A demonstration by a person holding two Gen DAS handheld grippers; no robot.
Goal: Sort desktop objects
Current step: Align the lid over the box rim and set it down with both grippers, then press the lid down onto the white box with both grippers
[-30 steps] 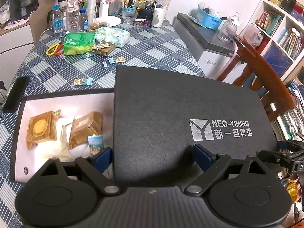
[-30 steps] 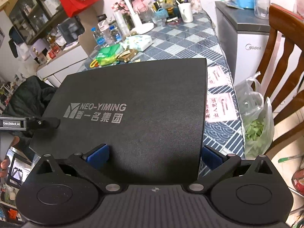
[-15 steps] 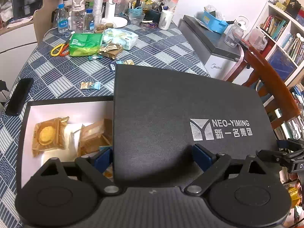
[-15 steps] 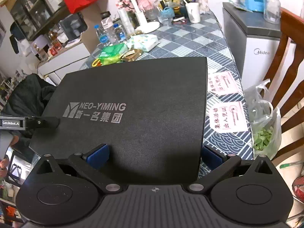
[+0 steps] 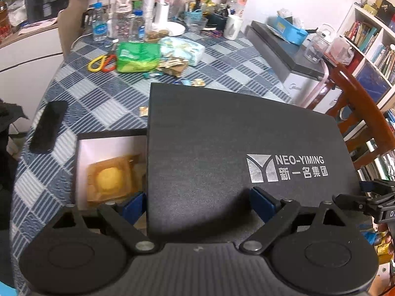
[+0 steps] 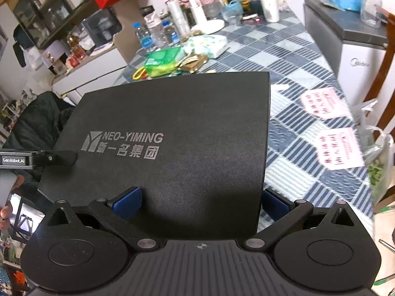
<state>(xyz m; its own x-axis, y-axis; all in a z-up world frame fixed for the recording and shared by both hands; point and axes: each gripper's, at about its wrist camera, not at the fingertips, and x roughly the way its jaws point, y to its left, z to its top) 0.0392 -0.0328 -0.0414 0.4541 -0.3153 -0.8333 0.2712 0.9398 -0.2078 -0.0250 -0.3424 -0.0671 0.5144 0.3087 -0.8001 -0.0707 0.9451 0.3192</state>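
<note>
Both my grippers, left (image 5: pixel 197 203) and right (image 6: pixel 200 203), clamp the black lid (image 5: pixel 237 153), jaws wide, one edge each. Lid half-covers the open box (image 5: pixel 108 145). Risk: uneven lowering jams it crooked.

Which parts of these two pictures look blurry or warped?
Left wrist view: bookshelf bends at the fisheye rim, and the far clutter is soft. Right wrist view: pink notes smear with motion blur, while the black lid logo stays crisp.
</note>
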